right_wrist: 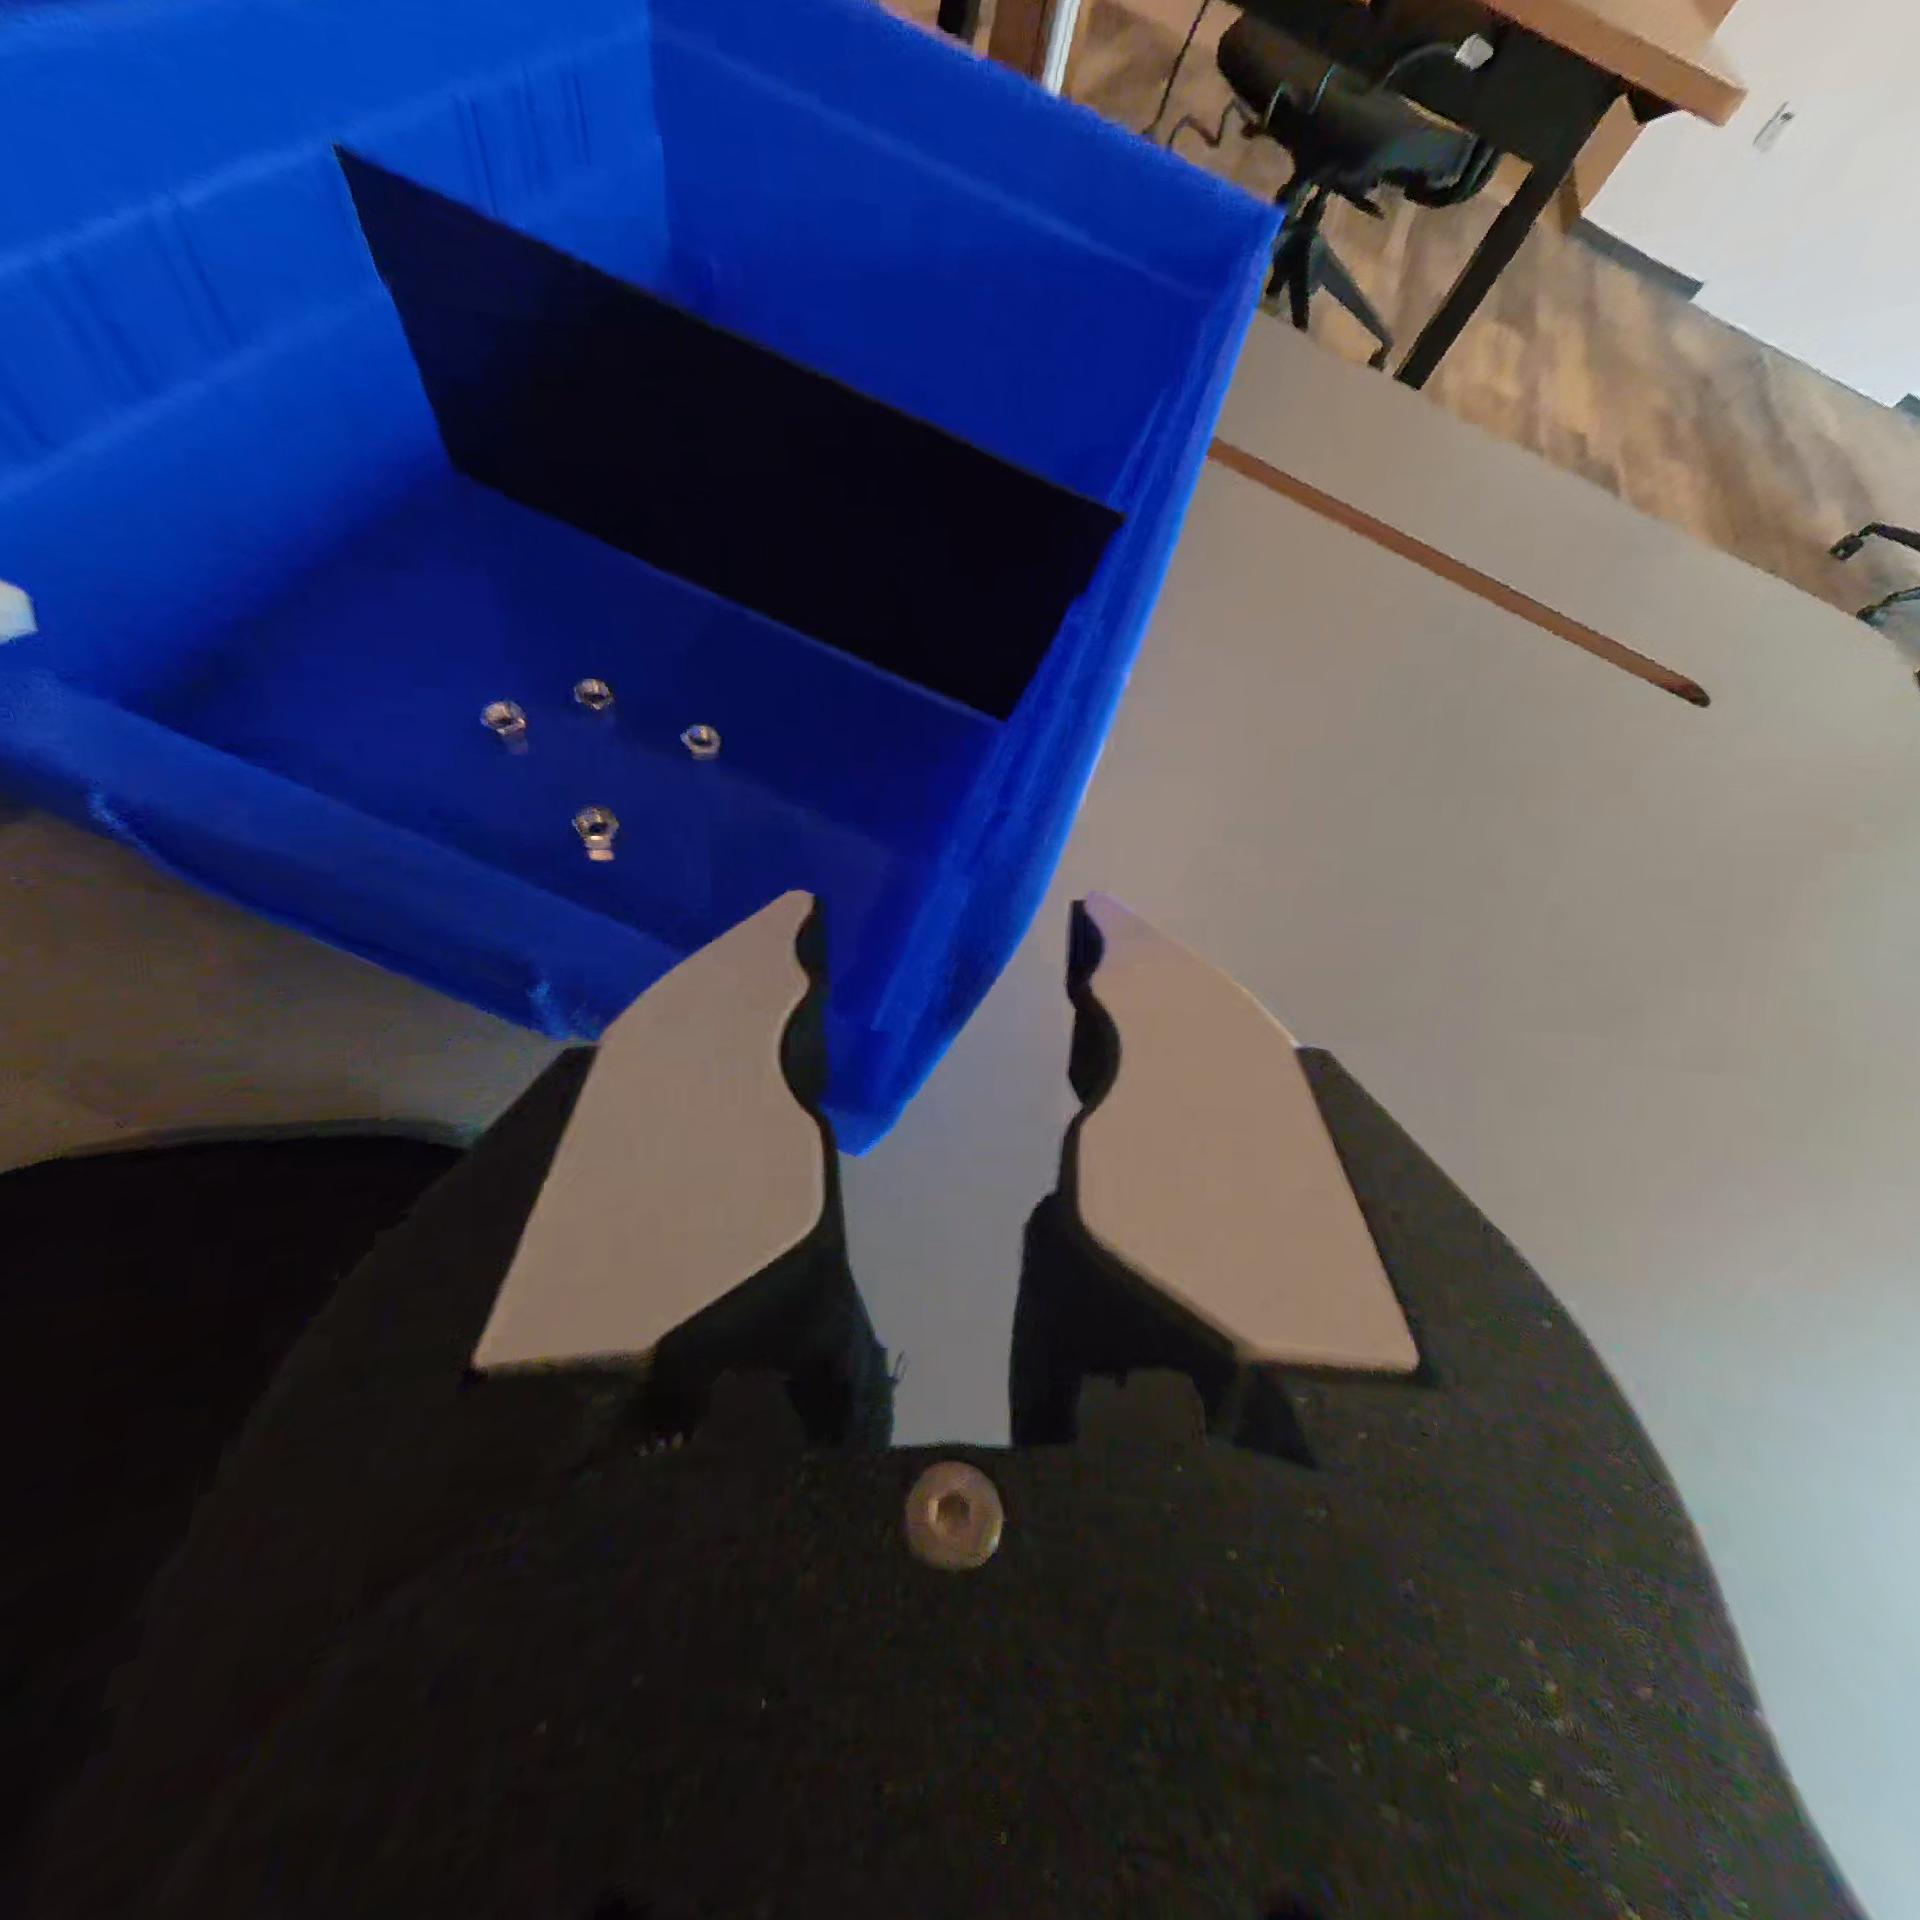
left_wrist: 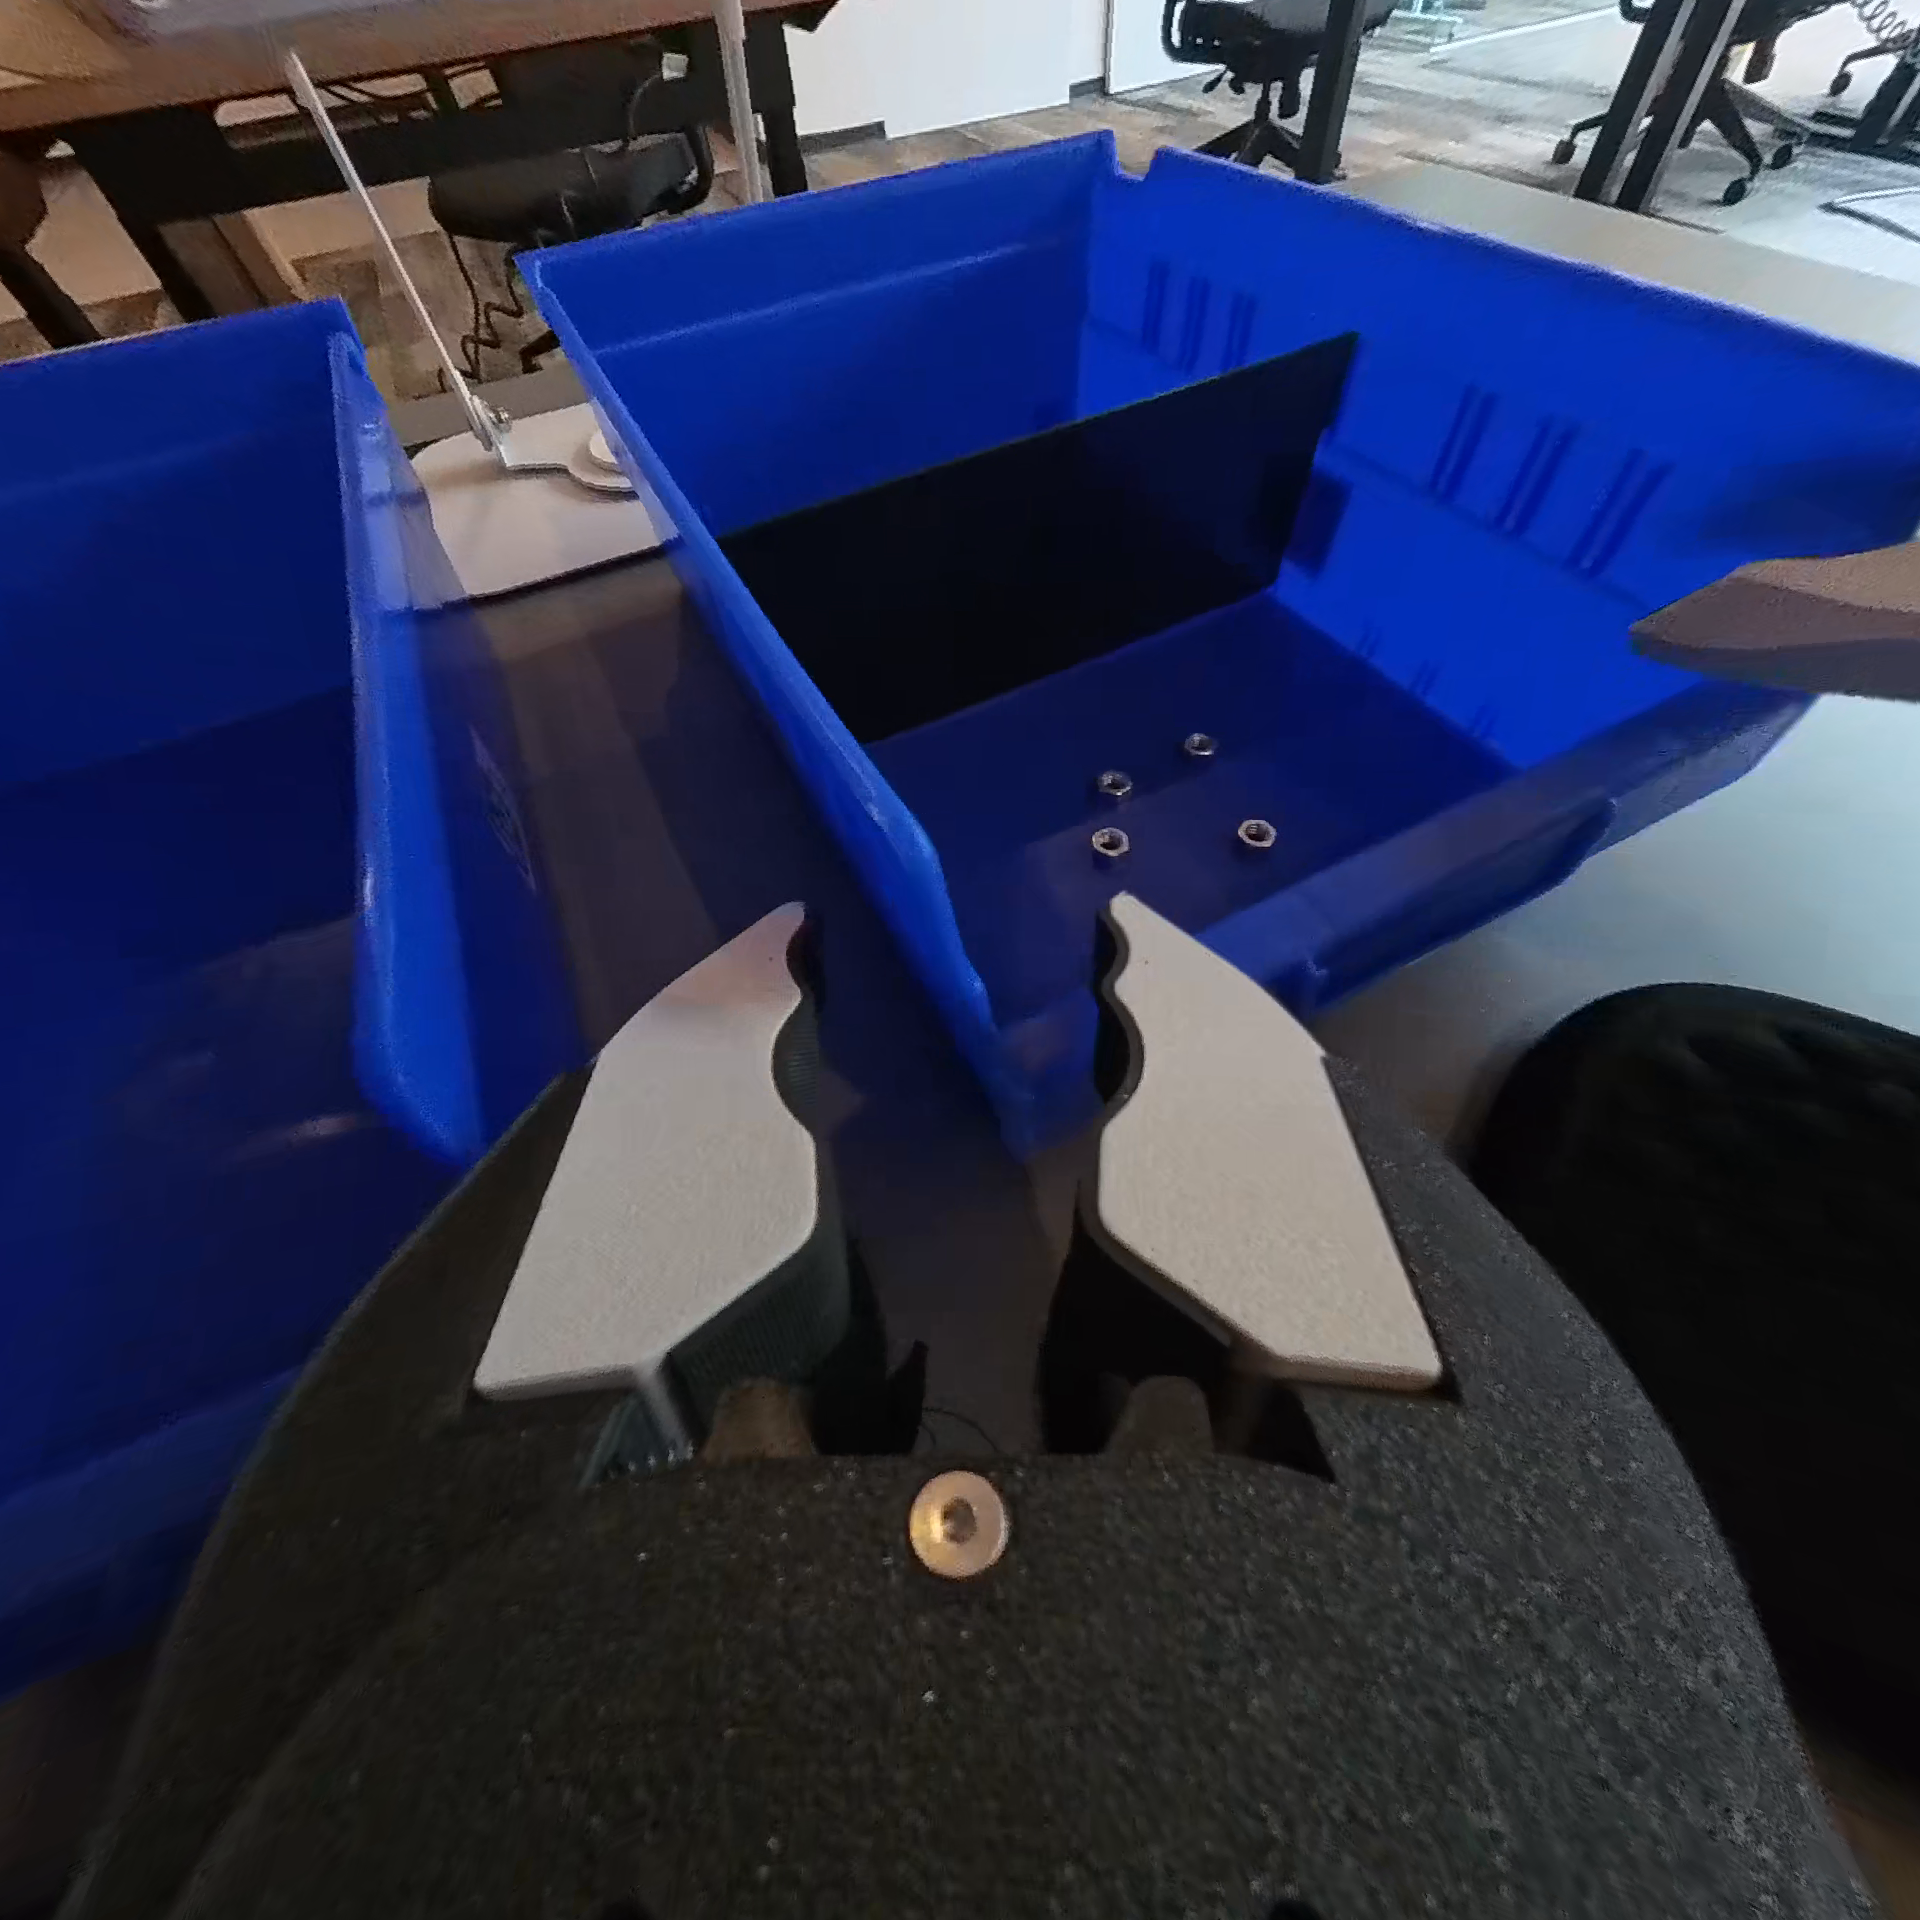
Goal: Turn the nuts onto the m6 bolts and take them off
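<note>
The grey worktop point(right_wrist: 1455, 935) carries two blue bins side by side. The bin on the right point(left_wrist: 1351, 343) is the larger presence in both views; a black divider point(left_wrist: 1039, 540) splits it crosswise, probably to keep small hardware corralled in the shallow front compartment within easy reach. The second blue bin point(left_wrist: 187, 623) stands just beside it on the left, and nothing inside it can be made out.

The left gripper point(left_wrist: 956, 914) hovers above the near corner of the divided bin, its jaws apart and holding nothing, the bin's side wall showing between them without touching either one. The right gripper point(right_wrist: 945, 904) hangs over the opposite near corner, jaws likewise parted and empty. Both seem poised to reach in for a fresh part.

Four small silver nuts point(left_wrist: 1164, 800) lie loose and flat on the front compartment's floor, well apart from both grippers. No bolts are visible in either view.

An embossed mark on one bin wall is too blurred to read; no other writing shows.
</note>
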